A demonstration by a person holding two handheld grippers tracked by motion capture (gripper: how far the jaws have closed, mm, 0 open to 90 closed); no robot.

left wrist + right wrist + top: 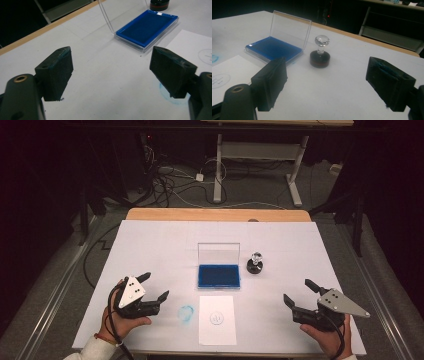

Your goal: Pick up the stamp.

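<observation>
Reaching with both sets of jaws apart and empty, we should probably bring the right gripper (296, 295) squarely over the stamp (255, 261), gripping its clear knob before inking on the blue pad (218, 276).

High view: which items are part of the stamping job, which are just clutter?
Job:
- round black stamp with clear knob
- blue ink pad in open clear case
- white paper sheet with round print
- left gripper, right gripper, both open

Clutter:
- blue ink smudge
- floor cables
- white desk frame
</observation>
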